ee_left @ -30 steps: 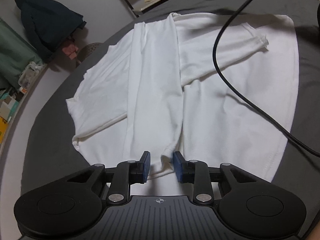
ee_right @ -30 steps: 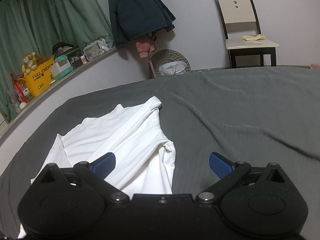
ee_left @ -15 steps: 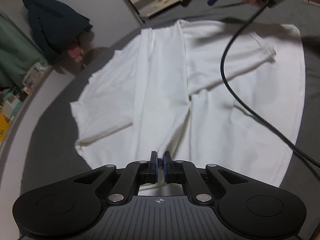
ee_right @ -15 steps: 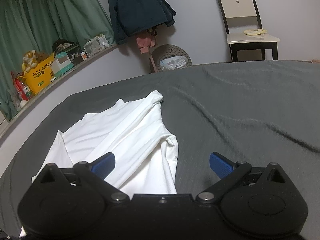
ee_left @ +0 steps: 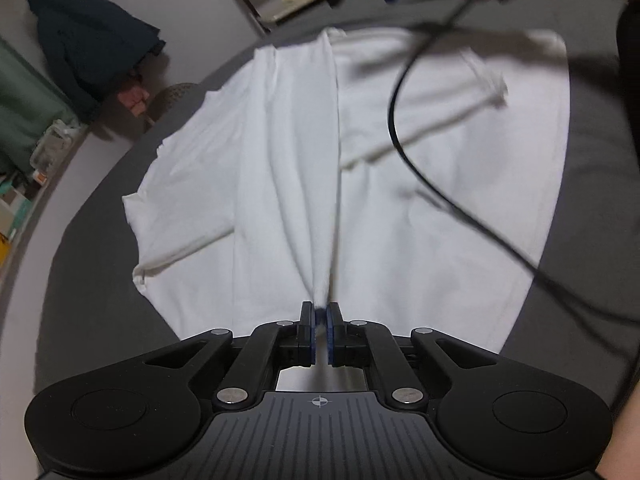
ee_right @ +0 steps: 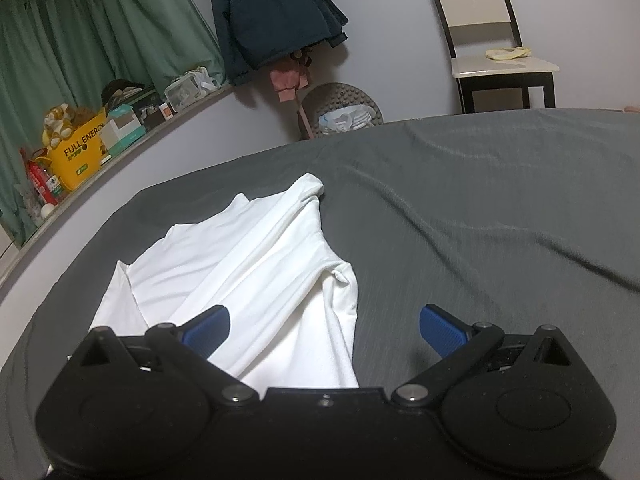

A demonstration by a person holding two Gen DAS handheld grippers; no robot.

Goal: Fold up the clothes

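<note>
Since earlier frame: left gripper (ee_left: 320, 330) jaws closed onto shirt (ee_left: 304, 168) hem at 6 o'clock, fabric now tented. One white shirt, spread on grey bed (ee_right: 480, 200). Right gripper (ee_right: 324, 330) jaws wide, empty, over shirt edge. Risk: one-corner lift bunches fold; one cable (ee_left: 394, 136) may snag sleeve.

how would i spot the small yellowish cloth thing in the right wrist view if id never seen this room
Start at the grey bed and look past its far edge to the pale wall. A dark-framed chair stands there at the upper right. The yellowish cloth lies crumpled on its pale seat, the only thing on the chair.
</note>
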